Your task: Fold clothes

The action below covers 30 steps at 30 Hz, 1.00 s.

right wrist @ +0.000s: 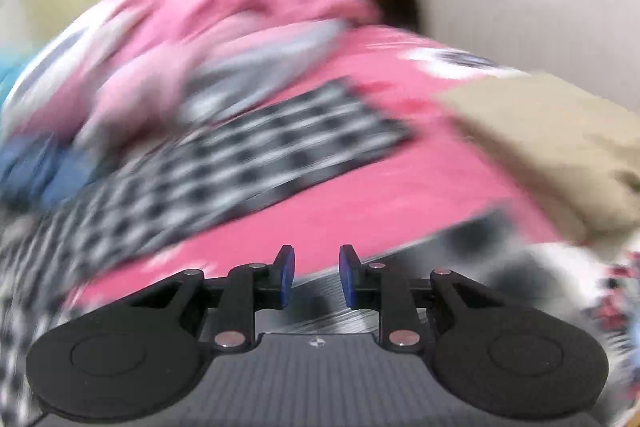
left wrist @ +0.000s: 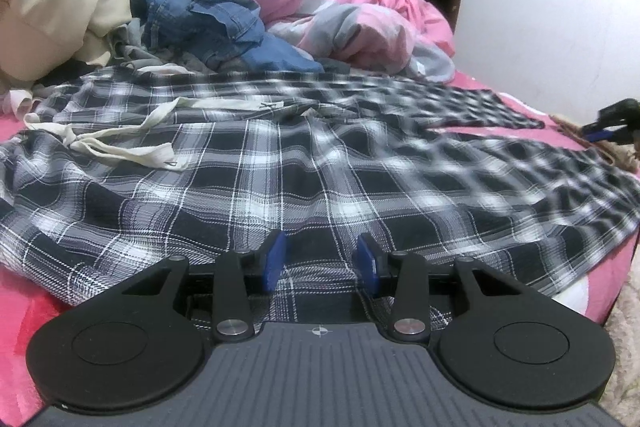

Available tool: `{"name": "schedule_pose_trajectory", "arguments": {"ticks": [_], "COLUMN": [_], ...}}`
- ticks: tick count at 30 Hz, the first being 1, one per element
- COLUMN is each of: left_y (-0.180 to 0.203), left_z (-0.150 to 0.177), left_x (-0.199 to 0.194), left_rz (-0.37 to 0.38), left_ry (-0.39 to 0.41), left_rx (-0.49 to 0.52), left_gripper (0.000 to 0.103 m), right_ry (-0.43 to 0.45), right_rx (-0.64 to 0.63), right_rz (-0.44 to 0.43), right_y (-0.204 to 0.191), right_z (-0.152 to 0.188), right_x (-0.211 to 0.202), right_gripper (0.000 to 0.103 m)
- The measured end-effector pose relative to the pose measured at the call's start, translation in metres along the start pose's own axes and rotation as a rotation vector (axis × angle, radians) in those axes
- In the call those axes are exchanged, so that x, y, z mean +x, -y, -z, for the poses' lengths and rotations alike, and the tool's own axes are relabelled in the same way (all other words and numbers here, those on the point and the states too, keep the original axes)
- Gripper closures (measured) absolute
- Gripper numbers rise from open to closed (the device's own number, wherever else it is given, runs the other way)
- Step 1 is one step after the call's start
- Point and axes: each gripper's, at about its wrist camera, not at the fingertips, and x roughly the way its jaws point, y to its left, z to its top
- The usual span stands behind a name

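A black-and-white plaid garment lies spread across the pink bed sheet, with cream ties lying on its left part. My left gripper hovers low over the garment's near edge; its blue pads stand apart, with plaid cloth showing below the gap and nothing pinched. At the far right, my right gripper is beside the garment's far end. The right wrist view is badly blurred. There my right gripper is open and empty over the pink sheet, with a plaid strip ahead of it.
Crumpled jeans, a beige garment and a pink quilt are piled behind the plaid garment. A tan cloth lies at the right in the right wrist view. The bed's edge and a fluffy rug are at the right.
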Motion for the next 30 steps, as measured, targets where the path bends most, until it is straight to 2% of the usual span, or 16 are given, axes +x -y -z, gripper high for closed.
{"name": "schedule_pose_trajectory", "arguments": {"ticks": [2,4,5,7,10,14,15,17,18,20,26,30], "left_y": [0.001,0.002,0.003,0.006,0.010,0.014,0.015,0.016,0.017,0.018,0.021,0.021], "left_z": [-0.002,-0.003,-0.004,-0.005,-0.006,-0.006,-0.007,-0.007,-0.007,-0.008,-0.009,-0.009], "left_x": [0.001,0.002,0.003,0.004,0.005,0.006,0.006,0.006,0.007,0.007,0.007,0.007], "left_rz": [-0.006,-0.015,-0.021,-0.035,-0.055,-0.072,-0.075,-0.081,-0.084,-0.089,-0.101,-0.102], "left_ry": [-0.012,-0.021,-0.026,-0.034,-0.043,-0.051,-0.052,-0.054,-0.054,-0.056,-0.060,-0.060], "left_rx": [-0.001,0.003,0.006,0.015,0.025,0.035,0.037,0.038,0.039,0.043,0.057,0.060], "left_gripper": [0.063,0.063,0.062,0.062,0.061,0.061,0.061,0.060,0.060,0.060,0.060,0.060], "right_ry": [-0.001,-0.021,-0.036,-0.068,-0.104,-0.142,-0.141,-0.138,-0.132,-0.102,0.077,0.080], "right_rx": [0.046,0.058,0.055,0.049,0.018,-0.046,-0.058,-0.080,-0.089,-0.120,-0.318,-0.361], "right_rz": [0.047,0.081,0.089,0.058,0.023,-0.009,-0.010,-0.007,0.005,0.023,0.155,0.213], "right_y": [0.038,0.067,0.079,0.089,0.095,0.096,0.095,0.095,0.094,0.090,0.058,0.055], "right_z": [-0.014,-0.023,-0.026,-0.029,-0.029,-0.025,-0.024,-0.023,-0.022,-0.023,-0.023,-0.024], "right_x": [0.007,0.015,0.020,0.029,0.039,0.044,0.043,0.041,0.040,0.038,0.030,0.046], "right_gripper": [0.070,0.060,0.059,0.055,0.053,0.055,0.056,0.069,0.089,0.099,0.101,0.101]}}
